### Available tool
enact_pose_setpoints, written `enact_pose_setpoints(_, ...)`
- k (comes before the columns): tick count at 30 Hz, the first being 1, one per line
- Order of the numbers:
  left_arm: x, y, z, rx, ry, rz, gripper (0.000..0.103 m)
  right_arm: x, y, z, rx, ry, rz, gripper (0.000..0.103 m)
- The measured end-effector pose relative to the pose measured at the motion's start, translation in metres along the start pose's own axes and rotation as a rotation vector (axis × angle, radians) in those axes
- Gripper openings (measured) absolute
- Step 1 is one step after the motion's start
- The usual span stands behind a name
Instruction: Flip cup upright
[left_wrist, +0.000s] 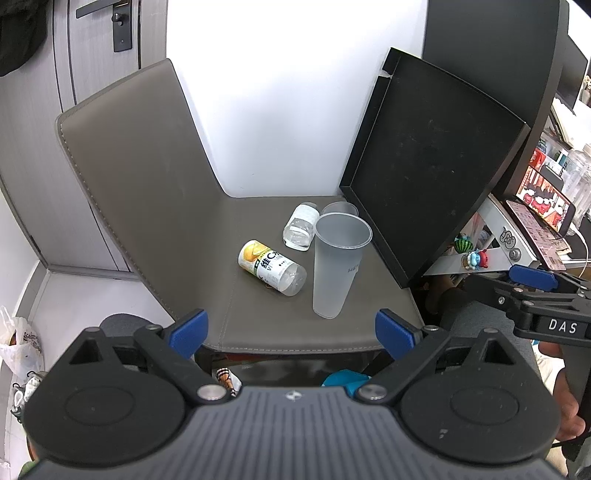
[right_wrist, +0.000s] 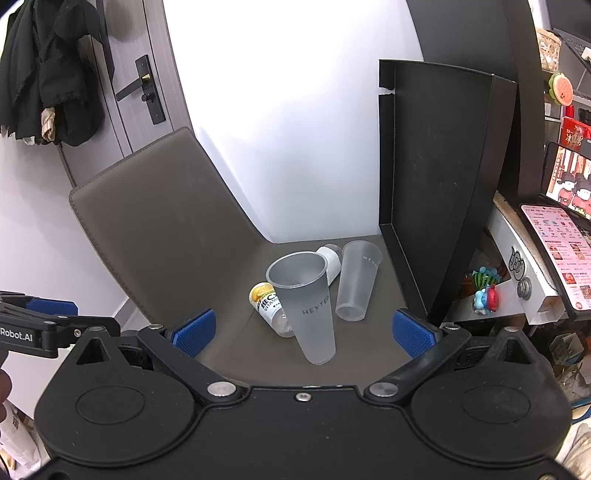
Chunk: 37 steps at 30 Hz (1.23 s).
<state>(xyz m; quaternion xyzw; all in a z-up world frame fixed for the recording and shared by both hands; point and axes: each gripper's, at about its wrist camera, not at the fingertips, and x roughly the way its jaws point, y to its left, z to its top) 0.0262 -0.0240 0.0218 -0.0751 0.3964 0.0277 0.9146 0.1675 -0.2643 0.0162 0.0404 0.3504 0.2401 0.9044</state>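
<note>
Both grippers held back, jaws wide.
Left gripper (left_wrist: 291, 334) and right gripper (right_wrist: 303, 328) hover level, empty, short of the chair seat (left_wrist: 258, 317).

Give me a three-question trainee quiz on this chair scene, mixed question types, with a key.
1. True or false: the near frosted plastic cup stands with its opening up.
2. What lies on its side on the grey chair seat? A) yellow-labelled clear bottle B) leaning black tray C) near cup
3. Fill in: the left gripper and right gripper are both ____.
Key: 1 true; 2 A; 3 open.
</note>
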Motion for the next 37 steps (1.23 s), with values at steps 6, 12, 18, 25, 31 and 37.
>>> enact_pose_setpoints(6,0.0,0.004,0.0,-0.009,0.003,-0.003,0.096,0.002,-0.002,-0.001,0.008,0.003,-0.003,0.103)
enact_pose_setpoints(12,0.004,0.006,-0.001,-0.015,0.011,0.001,0.096,0.002,-0.001,-0.002,0.002,0.006,-0.005,0.103)
enact_pose_setpoints(18,0.005,0.008,-0.002,-0.022,0.014,0.002,0.096,0.003,-0.003,-0.002,-0.002,0.009,-0.014,0.103)
enact_pose_setpoints(25,0.007,0.01,-0.002,-0.019,0.022,-0.003,0.096,0.005,-0.002,-0.003,-0.006,0.021,-0.01,0.103)
enact_pose_setpoints(31,0.01,0.013,-0.004,-0.031,0.004,-0.014,0.096,0.007,-0.003,-0.006,-0.014,0.029,-0.007,0.103)
enact_pose_setpoints(37,0.023,0.018,-0.008,-0.048,0.009,-0.003,0.096,0.017,-0.008,-0.012,0.007,0.046,-0.002,0.103)
